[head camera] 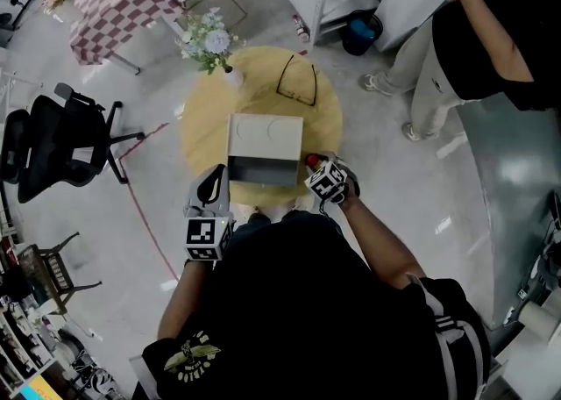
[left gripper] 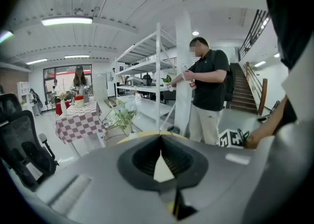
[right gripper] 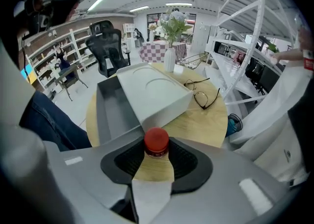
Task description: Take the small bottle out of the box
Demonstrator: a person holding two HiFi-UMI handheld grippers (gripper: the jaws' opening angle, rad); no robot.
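Observation:
A small bottle with a red cap (head camera: 311, 160) (right gripper: 156, 141) stands on the round wooden table (head camera: 202, 126), just right of the open grey box (head camera: 263, 181) (right gripper: 109, 115). The box's white lid (head camera: 266, 135) (right gripper: 152, 90) lies across its far half. My right gripper (head camera: 316, 165) (right gripper: 156, 155) is around the bottle, its jaws on either side of the neck and slightly apart from it; the bottle's body is hidden below them. My left gripper (head camera: 213, 175) (left gripper: 161, 142) hovers at the table's near edge, left of the box, tips together and empty.
Black-framed glasses (head camera: 298, 82) (right gripper: 203, 93) lie at the back of the table. A vase of flowers (head camera: 213, 43) (right gripper: 171, 46) stands at its far left edge. An office chair (head camera: 53, 144) is on the left, and a person (head camera: 478, 47) stands at the right.

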